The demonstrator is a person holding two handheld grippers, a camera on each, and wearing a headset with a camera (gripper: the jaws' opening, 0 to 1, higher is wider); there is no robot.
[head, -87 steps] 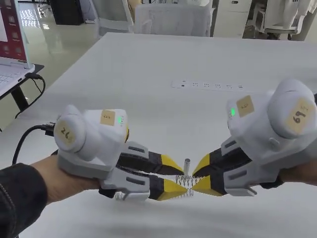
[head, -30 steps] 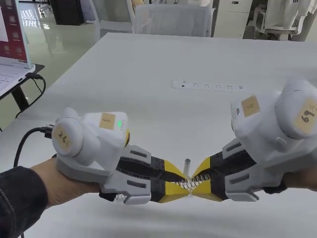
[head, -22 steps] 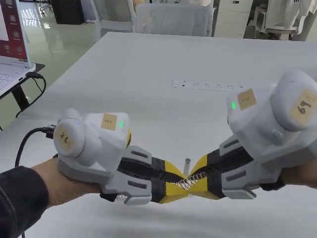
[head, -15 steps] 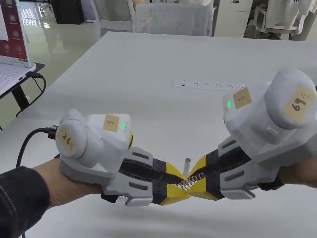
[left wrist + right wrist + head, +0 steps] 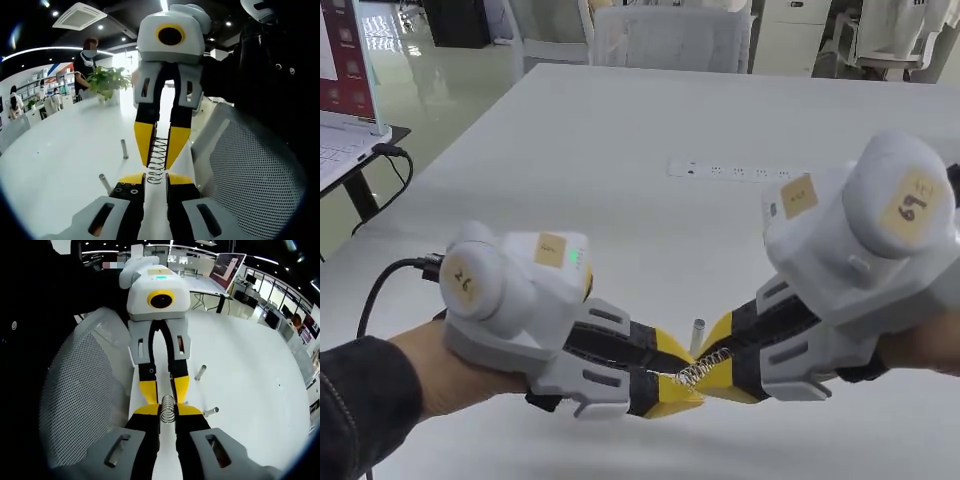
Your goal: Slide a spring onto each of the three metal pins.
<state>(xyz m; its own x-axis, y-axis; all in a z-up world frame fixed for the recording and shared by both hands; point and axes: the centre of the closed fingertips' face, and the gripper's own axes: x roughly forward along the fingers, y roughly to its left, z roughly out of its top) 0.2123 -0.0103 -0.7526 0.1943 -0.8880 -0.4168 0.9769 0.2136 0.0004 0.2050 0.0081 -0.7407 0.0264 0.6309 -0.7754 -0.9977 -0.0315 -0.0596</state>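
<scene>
A small wire spring (image 5: 700,366) hangs just above the white table (image 5: 620,200), tilted up toward the right. My right gripper (image 5: 715,362) is shut on it; in the right gripper view the spring (image 5: 168,407) sits end-on between my right gripper's (image 5: 168,412) yellow tips. My left gripper (image 5: 670,383) faces it tip to tip. The spring's (image 5: 157,159) near end lies between my left gripper's (image 5: 156,179) nearly closed tips. One metal pin (image 5: 698,330) stands upright just behind the tips. Two pins (image 5: 124,148) (image 5: 104,183) stand beside the jaws.
A power strip (image 5: 740,172) lies mid-table, further back. A laptop (image 5: 335,110) sits on a side stand at the far left, and a black cable (image 5: 380,285) runs from my left gripper. A mesh chair (image 5: 250,165) stands at the table's near edge.
Both grippers have closed in on the spring from either side. It has come up off the table and tilted, and the right gripper has risen and rolled.
</scene>
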